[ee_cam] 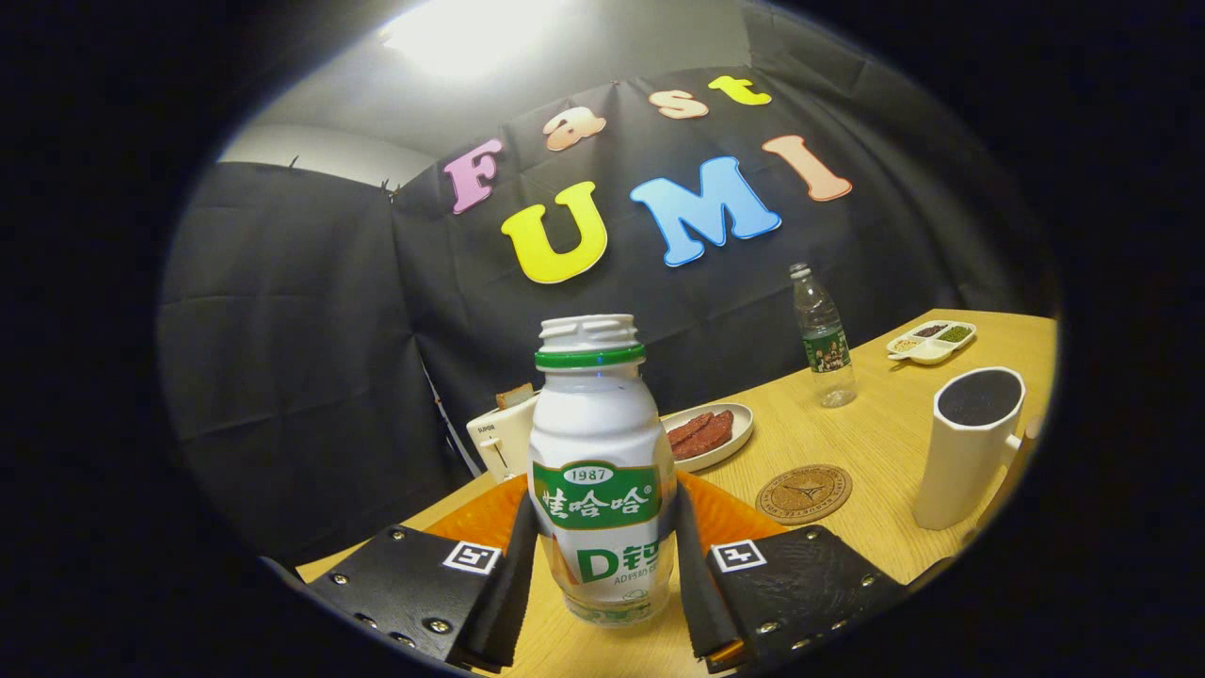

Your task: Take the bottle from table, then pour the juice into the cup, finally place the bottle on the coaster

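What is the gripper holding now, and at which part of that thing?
The gripper holds the white bottle. Its jaws press on both sides of the lower body, at the label, well below the green ring and the open neck.

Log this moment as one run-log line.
stage: grasp | gripper: jaws closed on white uncapped plastic bottle, upright | white tall cup: beyond, apart | round cork coaster: bare, on wooden table

On the bench (pixel 875 443): bottle (pixel 602 471) held upright between the hand-held gripper (pixel 602 584) fingers; coaster (pixel 803 493) beyond to the right, cup (pixel 970 447) further right; plate (pixel 711 433) and toaster (pixel 499 438) were placed behind.
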`<state>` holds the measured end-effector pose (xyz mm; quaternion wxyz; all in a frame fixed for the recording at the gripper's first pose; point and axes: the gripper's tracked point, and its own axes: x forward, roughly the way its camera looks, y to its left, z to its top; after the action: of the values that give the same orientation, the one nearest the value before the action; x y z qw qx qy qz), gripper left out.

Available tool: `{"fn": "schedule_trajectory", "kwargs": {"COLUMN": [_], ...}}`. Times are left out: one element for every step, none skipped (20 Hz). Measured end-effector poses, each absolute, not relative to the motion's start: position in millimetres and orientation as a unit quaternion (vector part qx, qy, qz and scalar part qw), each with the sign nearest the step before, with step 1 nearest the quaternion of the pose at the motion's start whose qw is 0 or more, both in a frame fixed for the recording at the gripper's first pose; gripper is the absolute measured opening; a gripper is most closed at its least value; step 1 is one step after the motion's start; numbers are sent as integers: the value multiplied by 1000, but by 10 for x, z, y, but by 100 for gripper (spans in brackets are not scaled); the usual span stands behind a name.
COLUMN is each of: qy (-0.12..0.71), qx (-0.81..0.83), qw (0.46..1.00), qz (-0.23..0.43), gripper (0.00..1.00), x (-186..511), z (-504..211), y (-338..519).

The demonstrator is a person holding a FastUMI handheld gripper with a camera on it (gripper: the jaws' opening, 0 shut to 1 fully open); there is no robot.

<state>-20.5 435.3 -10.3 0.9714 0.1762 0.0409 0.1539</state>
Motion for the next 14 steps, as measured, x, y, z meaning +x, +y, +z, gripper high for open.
{"fn": "schedule_trajectory", "kwargs": {"qy": [38, 34, 30, 26, 22, 17, 13, 8, 5, 1, -3, -6, -11, -16], "qx": [189, 202, 215, 229, 243, 257, 272, 287, 303, 318, 334, 352, 369, 387], "qw": [969, 967, 965, 962, 959, 955, 951, 947, 942, 938, 932, 926, 919, 911], "qz": [152, 149, 146, 145, 145, 145, 145, 143, 142, 140, 139, 138, 138, 138], "gripper": [67, 67, 67, 67, 67, 67, 66, 66, 66, 66, 66, 66, 66, 66], "x": [-192, -181, -160, -146, -143, -131, -116, -114, -103, -103, -101, -95, -82, -86], "z": [-70, -38, 5, 37, 73, 101, 126, 141, 158, 176, 197, 213, 241, 266], "y": [4318, 4275, 4230, 4198, 4161, 4118, 4075, 4026, 3984, 3950, 3910, 3874, 3845, 3805]}}
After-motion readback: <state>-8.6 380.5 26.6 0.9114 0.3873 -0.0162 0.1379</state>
